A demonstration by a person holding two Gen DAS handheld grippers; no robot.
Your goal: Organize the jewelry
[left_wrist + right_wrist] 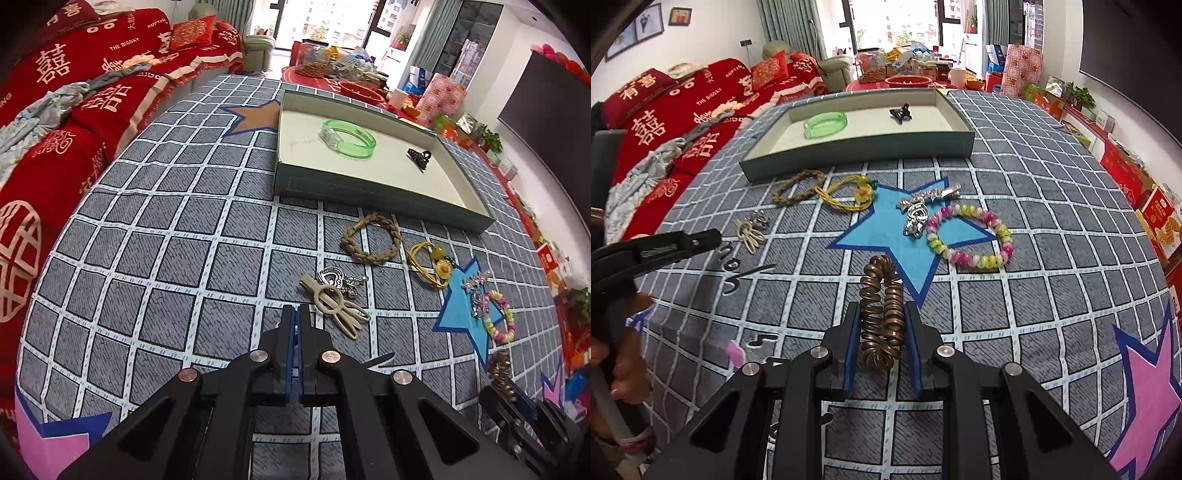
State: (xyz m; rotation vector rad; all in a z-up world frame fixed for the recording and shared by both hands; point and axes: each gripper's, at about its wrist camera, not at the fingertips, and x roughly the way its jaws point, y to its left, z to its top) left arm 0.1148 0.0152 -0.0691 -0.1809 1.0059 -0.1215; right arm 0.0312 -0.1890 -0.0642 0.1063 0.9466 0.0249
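Observation:
My right gripper is shut on a bronze coil hair tie, held just above the checked cloth; the same tie shows at the lower right of the left wrist view. My left gripper is shut with nothing in it, its tips just left of a beige hair clip and a silver heart charm. The green box tray holds a green bangle and a black claw clip. In front of it lie a braided bracelet, a yellow cord bracelet, a silver clip and a pastel coil bracelet.
The checked cloth with star patches covers the table. A red-covered sofa runs along its left side. A cluttered table stands beyond the tray. A person's hand grips the left gripper's handle.

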